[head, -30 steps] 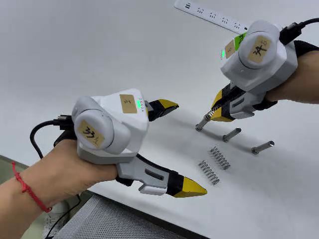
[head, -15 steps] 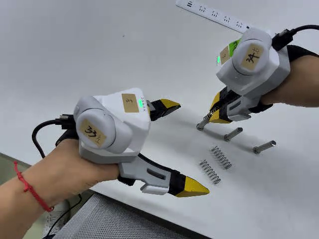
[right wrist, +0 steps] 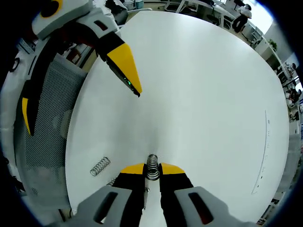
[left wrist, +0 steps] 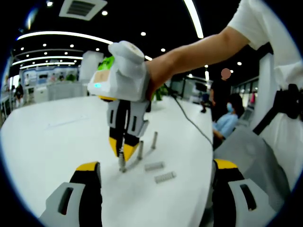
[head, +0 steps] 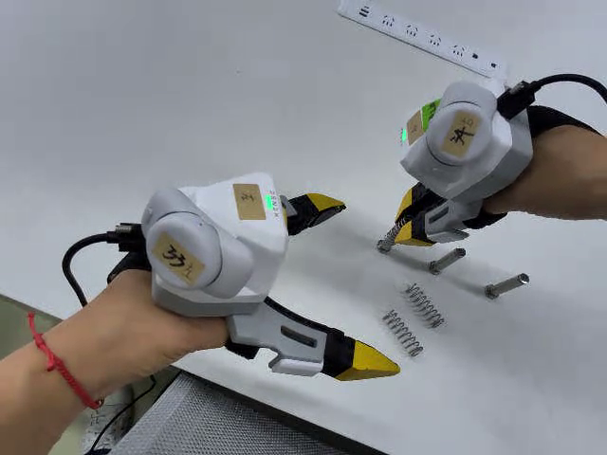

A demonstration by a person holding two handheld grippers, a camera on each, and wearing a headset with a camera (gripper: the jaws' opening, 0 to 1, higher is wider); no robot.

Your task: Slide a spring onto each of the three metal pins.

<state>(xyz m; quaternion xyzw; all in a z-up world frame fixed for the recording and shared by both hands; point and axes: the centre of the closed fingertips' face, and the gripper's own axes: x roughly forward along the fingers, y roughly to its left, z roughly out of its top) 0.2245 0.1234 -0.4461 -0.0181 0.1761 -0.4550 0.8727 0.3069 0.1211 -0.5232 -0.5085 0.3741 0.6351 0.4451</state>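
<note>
Three short metal pins stand upright on the white table [head: 190,95]. My right gripper [head: 394,237] is shut on a spring [head: 390,234], held right at the top of the leftmost pin [head: 383,245]. In the right gripper view the spring [right wrist: 152,166] sticks out between that gripper's [right wrist: 152,171] yellow tips. The other two pins [head: 446,261] [head: 505,284] are bare. Two loose springs [head: 424,305] [head: 402,332] lie in front of them. My left gripper [head: 349,282] hovers open at the table's near edge, nothing between its jaws. The left gripper view shows the right gripper [left wrist: 124,147] over the pin [left wrist: 122,163].
A white power strip [head: 417,36] lies at the far side of the table. The table's near edge [head: 285,403] runs under my left gripper, with a grey mesh surface [head: 199,422] below it. A cable [head: 81,256] trails from the left gripper.
My right gripper has edged left and a little lower over the leftmost pin, spring still in its jaws. The left gripper has hardly moved.
</note>
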